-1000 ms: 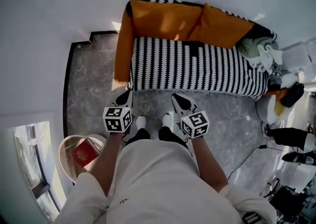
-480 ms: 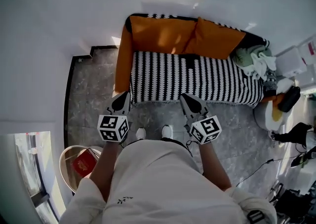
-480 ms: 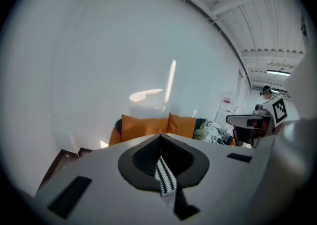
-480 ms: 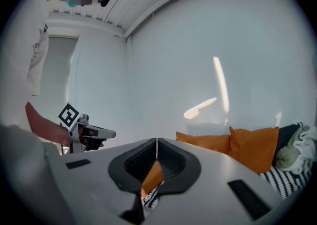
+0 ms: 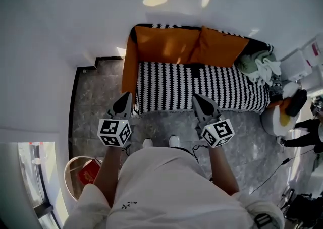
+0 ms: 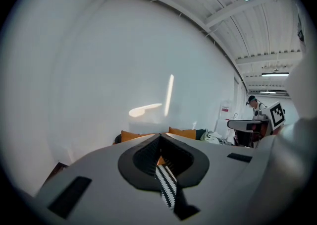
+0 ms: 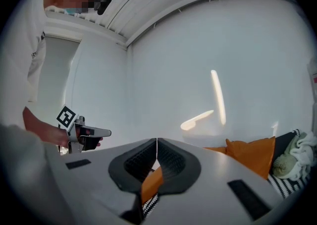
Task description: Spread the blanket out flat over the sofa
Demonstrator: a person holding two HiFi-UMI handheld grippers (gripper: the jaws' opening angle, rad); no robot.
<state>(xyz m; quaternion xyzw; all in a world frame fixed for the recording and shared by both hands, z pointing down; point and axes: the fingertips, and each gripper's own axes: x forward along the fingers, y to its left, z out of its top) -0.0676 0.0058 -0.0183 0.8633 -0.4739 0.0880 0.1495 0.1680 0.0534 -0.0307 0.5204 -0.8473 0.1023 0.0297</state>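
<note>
A black-and-white striped blanket (image 5: 202,84) lies spread over the seat of the orange sofa (image 5: 166,41), with its fringe hanging at the front. I stand before the sofa with both grippers raised. My left gripper (image 5: 124,100) hovers off the blanket's front left corner. My right gripper (image 5: 199,100) hovers over the front edge near the middle. Both are shut and neither grips the cloth. In the left gripper view the tips (image 6: 159,135) meet, and the striped blanket (image 6: 166,182) shows through the gap behind them. In the right gripper view the tips (image 7: 157,140) meet too, with an orange cushion (image 7: 252,154) beyond.
A heap of green and white clothes (image 5: 260,64) lies on the sofa's right end. A round side table (image 5: 70,165) with a red book stands at my lower left. A white stool (image 5: 275,117), bags and another person (image 5: 308,129) are at the right, with a cable (image 5: 272,172) on the floor.
Both grippers have risen in front of the sofa and spread a little further apart. The blanket lies as it did. The sofa now sits lower in the head view.
</note>
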